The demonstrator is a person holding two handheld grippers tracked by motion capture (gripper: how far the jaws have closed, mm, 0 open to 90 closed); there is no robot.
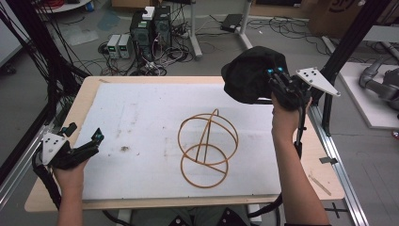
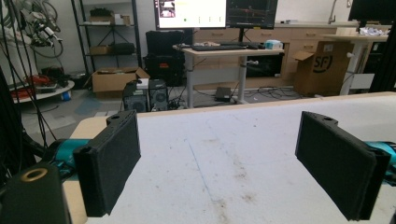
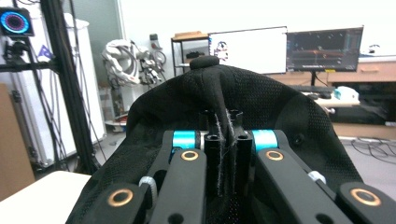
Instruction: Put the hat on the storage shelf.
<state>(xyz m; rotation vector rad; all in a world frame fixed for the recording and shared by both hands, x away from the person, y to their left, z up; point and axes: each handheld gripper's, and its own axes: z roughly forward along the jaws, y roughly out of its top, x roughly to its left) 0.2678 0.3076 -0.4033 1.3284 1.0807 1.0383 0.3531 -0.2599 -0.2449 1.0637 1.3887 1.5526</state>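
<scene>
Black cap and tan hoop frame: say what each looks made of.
Black cap: soft fabric, apparently perforated mesh, matte; a fold of it bunches between the right hand-held gripper's shut jaws, and tiny holes show. Tan hoop frame: thin rings and struts, possibly rattan, bamboo or wire; pale tan, dull. Too thin to tell which.

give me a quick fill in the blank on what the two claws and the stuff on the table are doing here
1. The right claw is shut on a black ____.
2. The left claw is ____ and holds nothing.
3. The wire frame on the white mat is made of two rings, colored ____.
4. The cap is held ____ the table, not resting on it.

Missing words: cap; open; gold; above
</scene>
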